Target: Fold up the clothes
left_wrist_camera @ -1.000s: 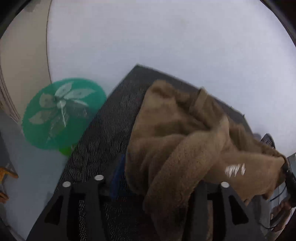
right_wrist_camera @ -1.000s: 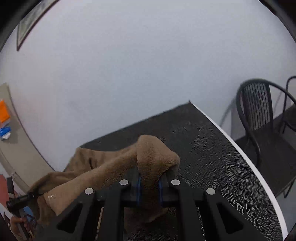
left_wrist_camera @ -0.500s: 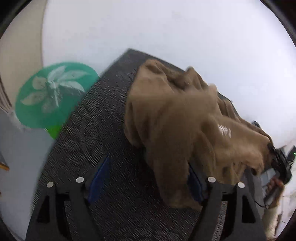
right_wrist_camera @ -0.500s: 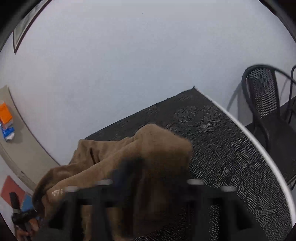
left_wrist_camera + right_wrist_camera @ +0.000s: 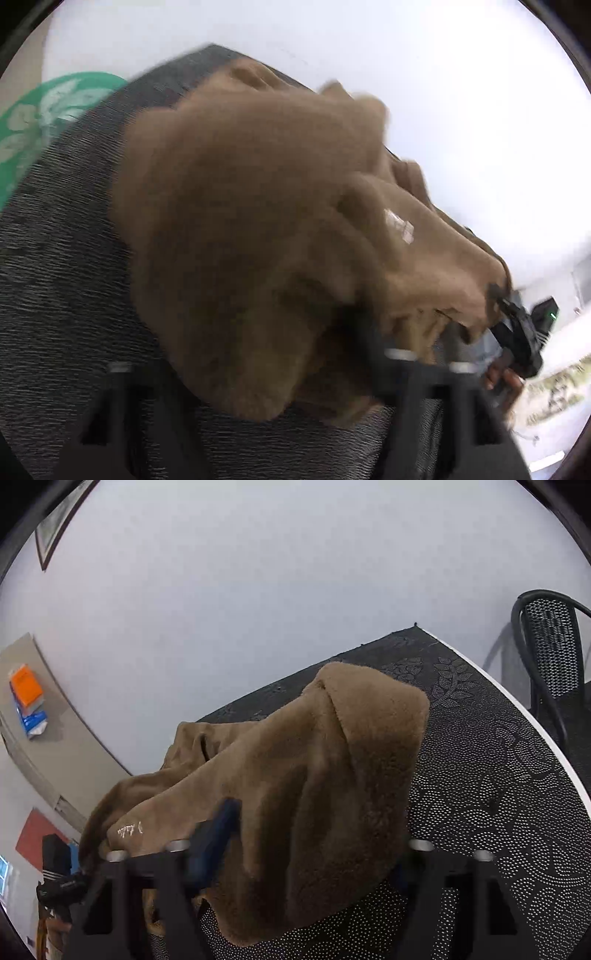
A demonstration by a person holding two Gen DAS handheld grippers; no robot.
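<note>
A brown fleece garment (image 5: pixel 258 221) lies heaped on the dark patterned table mat (image 5: pixel 55 295); a small white print (image 5: pixel 399 225) shows on it. In the blurred left wrist view, my left gripper (image 5: pixel 262 363) is low over the mat. Its jaws are closing but still stand wide, with the near fold of the garment between them. My right gripper (image 5: pixel 314 843) straddles a thick fold (image 5: pixel 351 757) that drapes down between its closing jaws; the blue left pad (image 5: pixel 218 834) is bare. Each gripper shows in the other's view, the right one (image 5: pixel 517 332) in a hand.
A green round item with a leaf pattern (image 5: pixel 48 110) sits past the mat's left edge. A black chair (image 5: pixel 546 657) stands beyond the white table rim (image 5: pixel 535 731). Orange and blue packs (image 5: pixel 26 694) lie on a ledge at left. A plain wall is behind.
Both grippers have come down toward the mat. The right gripper let go of the fold it pinched and its jaws now stand apart. The garment has sunk onto the mat.
</note>
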